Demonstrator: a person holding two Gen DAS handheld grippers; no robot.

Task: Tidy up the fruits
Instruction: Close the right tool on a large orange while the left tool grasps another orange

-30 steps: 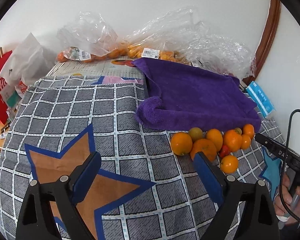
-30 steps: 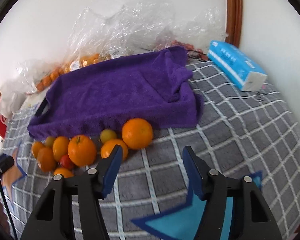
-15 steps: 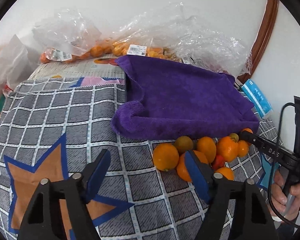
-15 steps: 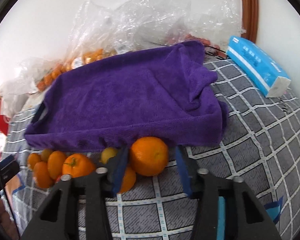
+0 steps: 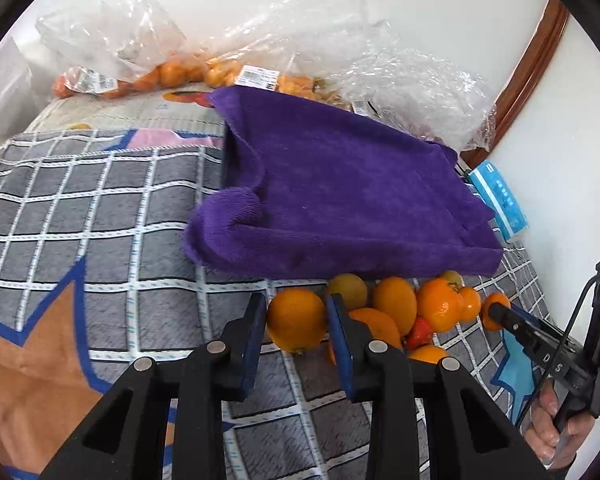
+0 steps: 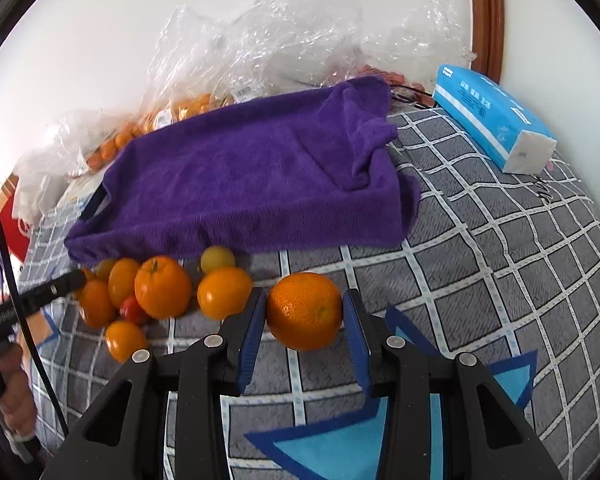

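The left gripper (image 5: 297, 322) is closing on an orange (image 5: 296, 320) beside the pile (image 5: 420, 312); the right gripper (image 6: 305, 316) is clamped on another orange (image 6: 305, 311). Probably firm, round, slippery: grip at widest part, approx. the middle.

I seem to be in a home: a checked cloth (image 6: 500, 240) with star patches, a purple towel (image 6: 240, 184), a tissue pack (image 6: 496, 120) at upper right, shop-labelled fruit bags (image 5: 260, 60) against a white wall.

Purple towel (image 5: 340, 200); orange fruits (image 6: 164, 288); grey blanket (image 6: 500, 260) with white grid; blue fingers (image 6: 252, 328)
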